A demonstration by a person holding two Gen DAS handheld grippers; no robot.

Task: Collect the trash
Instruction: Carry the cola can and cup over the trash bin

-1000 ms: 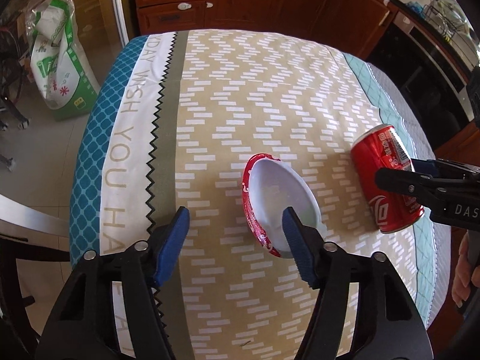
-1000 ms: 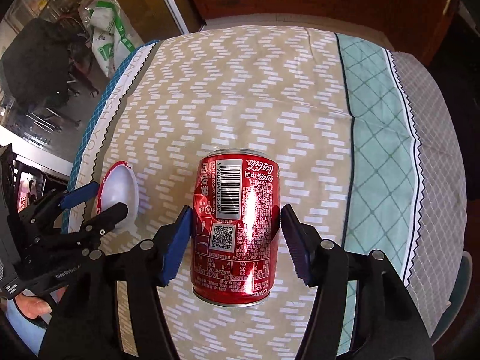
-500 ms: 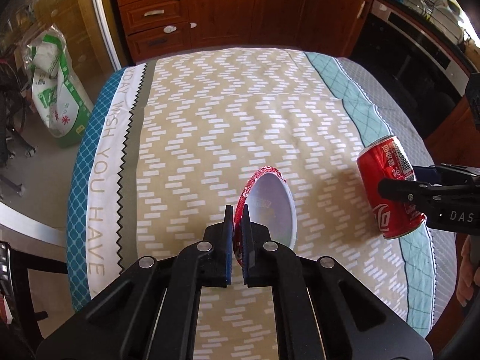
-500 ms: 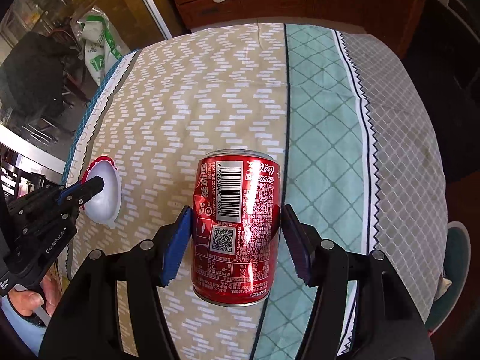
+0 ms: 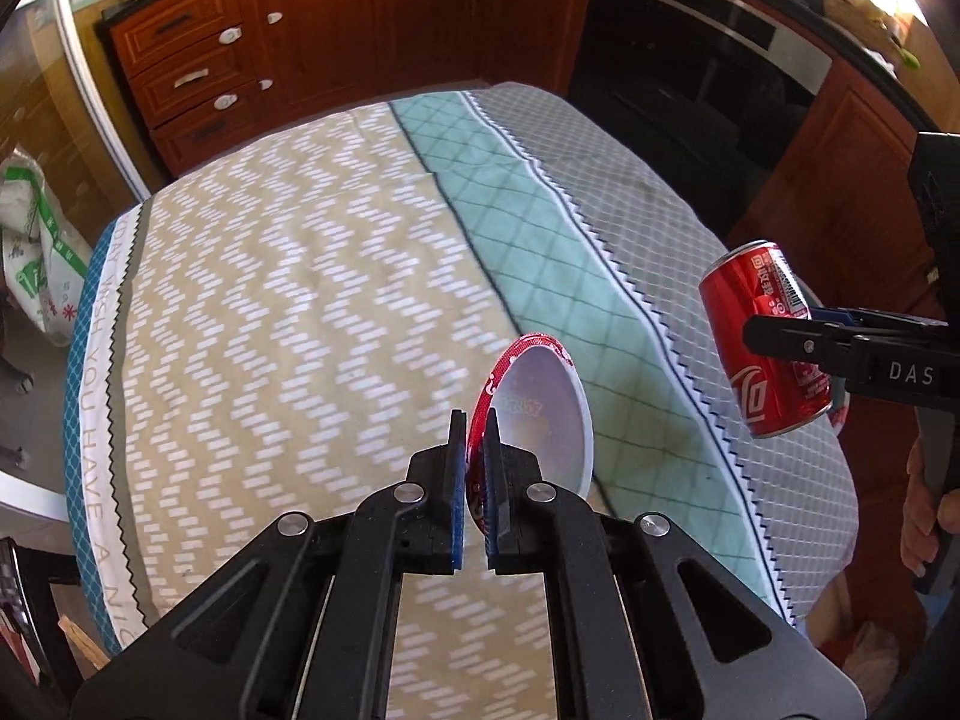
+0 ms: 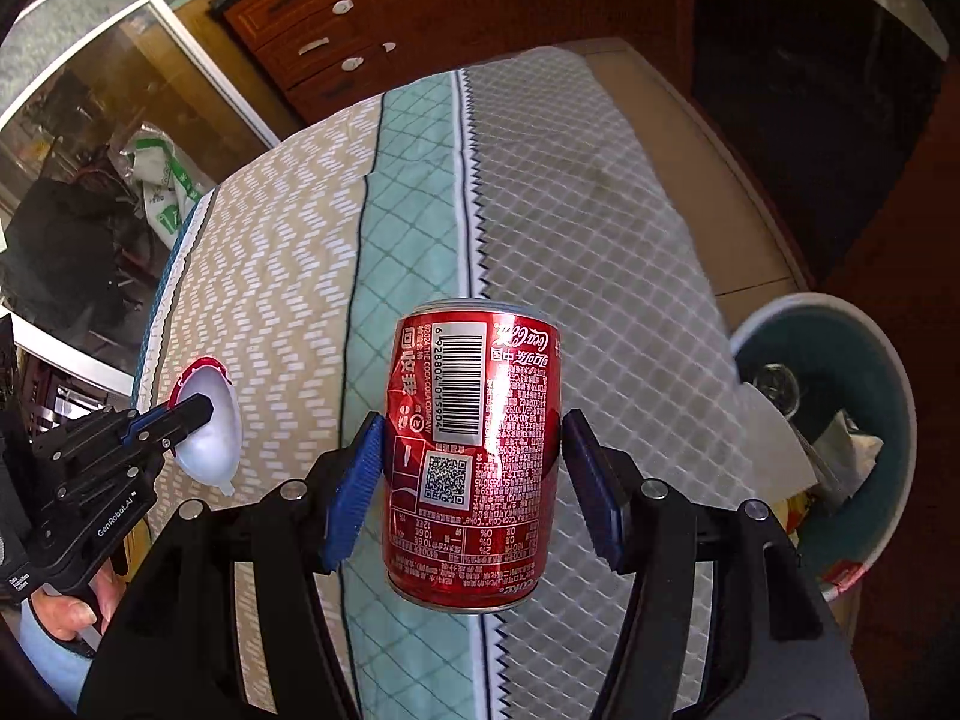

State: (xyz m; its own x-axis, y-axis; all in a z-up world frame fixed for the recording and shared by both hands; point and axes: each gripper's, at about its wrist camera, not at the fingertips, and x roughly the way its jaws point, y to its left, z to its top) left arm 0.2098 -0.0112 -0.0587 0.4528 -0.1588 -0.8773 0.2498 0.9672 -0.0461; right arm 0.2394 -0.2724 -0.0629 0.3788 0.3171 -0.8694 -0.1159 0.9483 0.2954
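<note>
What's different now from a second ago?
The left gripper snapped shut on the rim of the paper bowl and lifted it. Both hands swung toward the table's grey edge, where a bin has come into view. The right gripper still clamps the red can.

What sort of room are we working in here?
Most likely a home kitchen or dining area: wooden cabinets with drawers, a built-in oven, and a cloth-covered table with a waste bin beside it.

A patterned tablecloth (image 5: 312,276) covers the table (image 6: 708,180).
</note>
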